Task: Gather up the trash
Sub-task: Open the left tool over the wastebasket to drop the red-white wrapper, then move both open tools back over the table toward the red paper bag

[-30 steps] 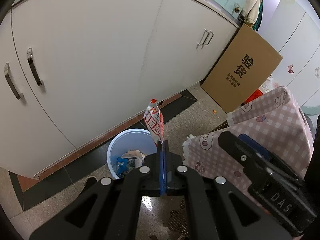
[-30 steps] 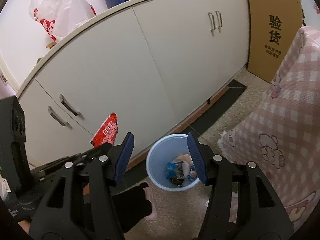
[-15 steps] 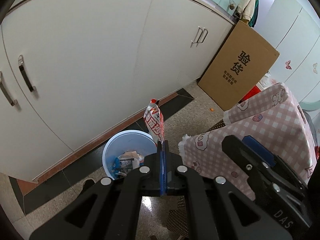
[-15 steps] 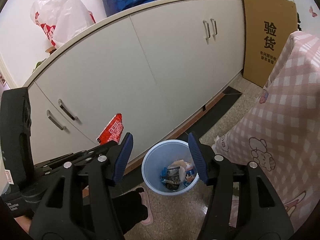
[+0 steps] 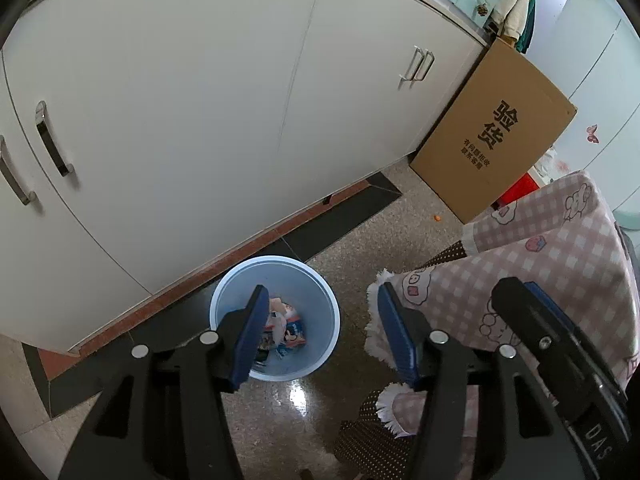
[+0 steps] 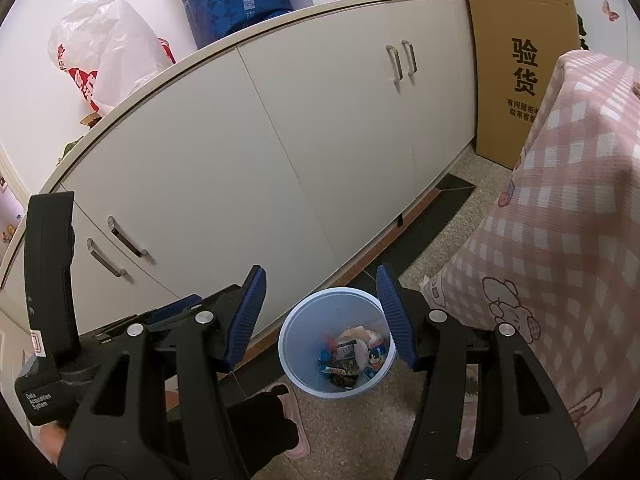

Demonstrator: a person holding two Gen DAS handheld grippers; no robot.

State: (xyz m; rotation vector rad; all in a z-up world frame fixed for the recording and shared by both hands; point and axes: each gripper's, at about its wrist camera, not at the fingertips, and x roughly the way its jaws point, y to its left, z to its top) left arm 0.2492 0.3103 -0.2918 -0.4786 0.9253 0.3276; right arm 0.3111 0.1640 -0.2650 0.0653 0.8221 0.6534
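Observation:
A pale blue trash bin (image 5: 325,332) stands on the floor against the white cabinets, with several wrappers (image 5: 286,330) lying in it. My left gripper (image 5: 322,300) hangs above the bin; its jaws are opening and nothing is between them. My right gripper (image 6: 320,276) is open and empty too, a little above the same bin (image 6: 291,360) and its wrappers (image 6: 352,354). I cannot pick out the red snack wrapper in either view.
White cabinets (image 5: 200,120) run behind the bin. A cardboard box (image 5: 492,140) leans at their right end. A pink checked tablecloth (image 5: 552,264) hangs close on the right. A person's dark sock and pink slipper (image 6: 280,420) stand left of the bin. Bags (image 6: 104,48) sit on the counter.
The left gripper's jaws, shut on a red snack wrapper held over the bin, have sprung apart, and the wrapper is gone from between them. The right gripper stayed open.

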